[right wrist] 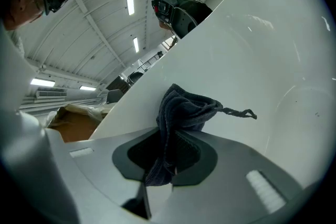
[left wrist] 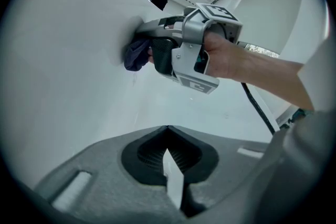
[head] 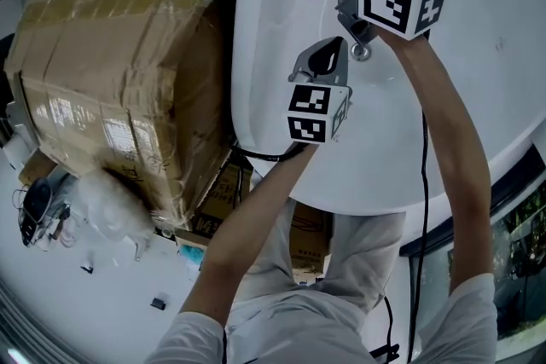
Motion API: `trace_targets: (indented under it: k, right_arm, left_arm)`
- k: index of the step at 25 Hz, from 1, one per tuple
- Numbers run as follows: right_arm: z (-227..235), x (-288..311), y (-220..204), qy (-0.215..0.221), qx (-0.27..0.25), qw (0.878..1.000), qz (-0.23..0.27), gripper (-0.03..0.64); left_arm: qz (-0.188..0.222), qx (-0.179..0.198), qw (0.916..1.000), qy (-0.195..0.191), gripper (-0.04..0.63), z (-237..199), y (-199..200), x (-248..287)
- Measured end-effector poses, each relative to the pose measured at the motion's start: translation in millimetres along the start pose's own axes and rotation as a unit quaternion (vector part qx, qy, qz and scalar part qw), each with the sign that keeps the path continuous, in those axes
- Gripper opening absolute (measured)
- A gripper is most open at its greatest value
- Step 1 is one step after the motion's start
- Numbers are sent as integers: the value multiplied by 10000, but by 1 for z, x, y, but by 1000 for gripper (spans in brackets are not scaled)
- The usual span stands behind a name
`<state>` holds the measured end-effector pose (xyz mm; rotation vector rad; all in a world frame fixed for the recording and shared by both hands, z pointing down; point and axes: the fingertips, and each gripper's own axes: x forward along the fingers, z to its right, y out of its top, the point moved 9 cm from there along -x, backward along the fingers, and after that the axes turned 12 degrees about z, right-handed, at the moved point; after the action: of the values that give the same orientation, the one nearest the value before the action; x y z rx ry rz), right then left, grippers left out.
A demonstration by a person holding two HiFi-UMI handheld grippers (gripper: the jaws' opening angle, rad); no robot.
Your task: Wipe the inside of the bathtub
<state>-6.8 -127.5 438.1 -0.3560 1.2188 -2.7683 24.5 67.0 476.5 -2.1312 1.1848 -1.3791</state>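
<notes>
The right claw [right wrist: 167,136] is clamped on a dark grey, crumpled cloth [right wrist: 181,110]. The cloth's bunched end sticks out past the tips and presses against the sloping inner wall of the glossy white bathtub [right wrist: 262,55]. A thin frayed strand trails off to the right of the bunch. The cloth's long axis runs along the jaws, with its tail pinched back between the pads.

In the head view this claw covers nearly all of the cloth, and only a dark scrap shows at its tips. The tub there is cut off by the top and right edges.

The left claw [left wrist: 168,129] is closed on nothing, tips together, near the right claw and on the person's side of it, over bare tub wall. Past the tub rim, to the left of both claws, stands a taped brown cardboard box [head: 119,55]. Smooth white surface lies open ahead of and to the right of both claws.
</notes>
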Motion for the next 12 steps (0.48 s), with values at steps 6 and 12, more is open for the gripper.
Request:
trace_targets:
  k: [6,12]
  right_arm:
    - [-21,-5,11,255,76,9994,227,57]
    - [-21,-30,18,833,599,9921,721,57]
  left_arm:
    - [72,-3,10000,3,-2,2,5,-4]
    - [151,26,9999,63,-2,-2,13,-12]
